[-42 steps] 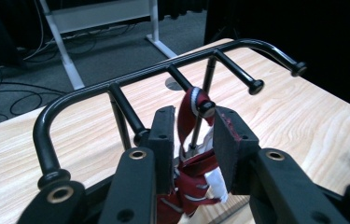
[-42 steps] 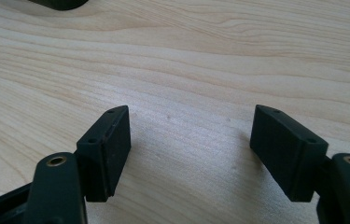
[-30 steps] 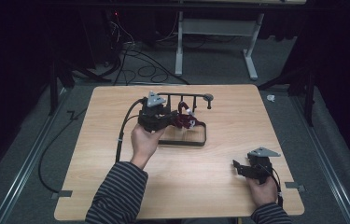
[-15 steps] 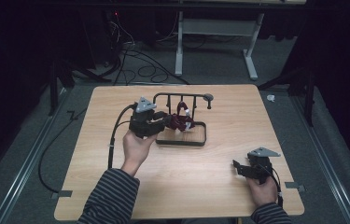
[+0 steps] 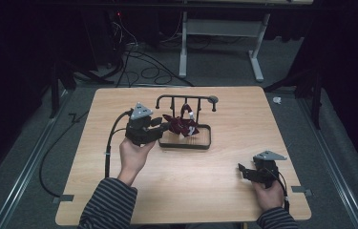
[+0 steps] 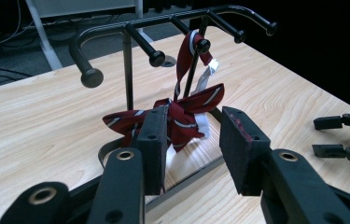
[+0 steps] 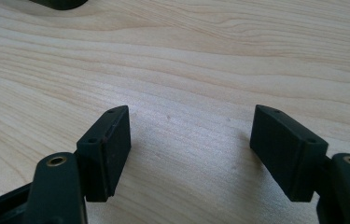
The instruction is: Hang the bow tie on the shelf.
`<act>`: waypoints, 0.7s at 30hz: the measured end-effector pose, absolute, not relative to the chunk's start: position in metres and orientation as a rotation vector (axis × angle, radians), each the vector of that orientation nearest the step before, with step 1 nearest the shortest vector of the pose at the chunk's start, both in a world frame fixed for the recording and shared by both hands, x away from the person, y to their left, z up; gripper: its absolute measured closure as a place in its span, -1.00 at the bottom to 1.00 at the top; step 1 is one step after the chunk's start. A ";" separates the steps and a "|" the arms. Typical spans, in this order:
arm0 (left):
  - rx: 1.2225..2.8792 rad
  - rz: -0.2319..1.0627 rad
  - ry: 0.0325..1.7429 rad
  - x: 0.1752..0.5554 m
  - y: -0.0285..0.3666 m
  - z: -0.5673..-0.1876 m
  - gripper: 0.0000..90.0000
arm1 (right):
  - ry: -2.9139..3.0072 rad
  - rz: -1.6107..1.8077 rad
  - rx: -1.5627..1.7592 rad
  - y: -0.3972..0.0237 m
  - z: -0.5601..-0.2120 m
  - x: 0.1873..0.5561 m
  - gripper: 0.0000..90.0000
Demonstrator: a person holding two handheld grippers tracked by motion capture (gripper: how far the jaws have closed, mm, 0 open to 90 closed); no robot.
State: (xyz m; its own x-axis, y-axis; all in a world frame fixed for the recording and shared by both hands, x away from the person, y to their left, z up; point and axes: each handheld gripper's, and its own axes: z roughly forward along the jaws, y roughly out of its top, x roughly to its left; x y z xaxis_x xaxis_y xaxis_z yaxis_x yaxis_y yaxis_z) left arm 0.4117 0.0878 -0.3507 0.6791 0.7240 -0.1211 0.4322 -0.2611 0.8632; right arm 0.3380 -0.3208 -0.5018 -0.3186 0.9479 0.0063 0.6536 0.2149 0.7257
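A dark red striped tie hangs by one end over a peg of the black wire rack, and the remainder is bunched on the rack's base. In the left gripper view the tie lies just beyond my open left gripper; its jaws have just been opening, and the pads press on nothing. In the high view the left gripper points right at the rack's left side. My right gripper rests near the table's front right, and the right gripper view shows it open over bare wood.
The wooden table has bare room in front of the rack and to both sides. The rack's frame base stands at the middle. Cables and a stand's white legs lie on the floor beyond the far edge.
The left gripper has drawn back leftward from the rack and its jaws stand wider. The tie stays on the rack. The right gripper has kept still.
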 end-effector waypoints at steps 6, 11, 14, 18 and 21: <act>1.896 0.370 0.908 0.407 0.094 -0.352 0.38 | 2.053 0.887 1.475 -0.321 -0.502 0.338 -0.33; 1.890 0.371 0.914 0.403 0.098 -0.353 0.37 | 2.054 0.887 1.475 -0.321 -0.502 0.338 -0.33; 1.885 0.370 0.915 0.400 0.101 -0.354 0.37 | 2.054 0.887 1.474 -0.321 -0.502 0.338 -0.33; 1.877 0.370 0.920 0.398 0.105 -0.354 0.37 | 2.054 0.886 1.475 -0.321 -0.502 0.338 -0.33; 1.872 0.368 0.925 0.396 0.108 -0.355 0.37 | 2.054 0.887 1.475 -0.321 -0.502 0.338 -0.33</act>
